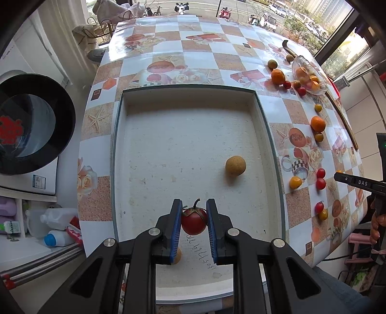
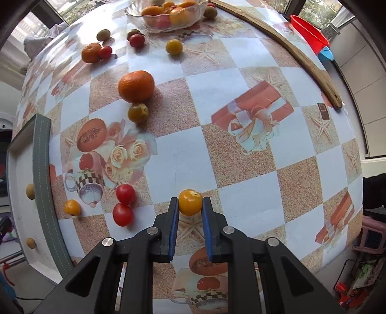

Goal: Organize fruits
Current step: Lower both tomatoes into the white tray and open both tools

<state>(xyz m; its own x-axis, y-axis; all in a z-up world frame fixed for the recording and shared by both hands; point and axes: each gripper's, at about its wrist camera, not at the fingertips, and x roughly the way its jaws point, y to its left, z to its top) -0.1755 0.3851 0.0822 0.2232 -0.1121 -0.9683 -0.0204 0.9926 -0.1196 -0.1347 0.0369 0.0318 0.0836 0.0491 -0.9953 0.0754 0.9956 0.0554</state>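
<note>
My left gripper (image 1: 194, 212) is shut on a red tomato (image 1: 194, 221) with a green stem and holds it over the near end of the white foam tray (image 1: 188, 145). A tan round fruit (image 1: 235, 165) lies in the tray at the right; another (image 1: 178, 256) shows under my left finger. My right gripper (image 2: 190, 207) is shut on a yellow cherry tomato (image 2: 190, 202) above the checkered tablecloth. Two red tomatoes (image 2: 124, 204) and a yellow one (image 2: 72, 207) lie to its left, near the tray's rim (image 2: 43, 174).
A glass bowl (image 2: 168, 14) of fruit stands at the far table edge. An orange (image 2: 136, 86), a second orange (image 2: 91, 52) and small tomatoes lie scattered between. A curved wooden stick (image 2: 289, 48) lies along the right edge. A black basin (image 1: 31, 123) sits left of the table.
</note>
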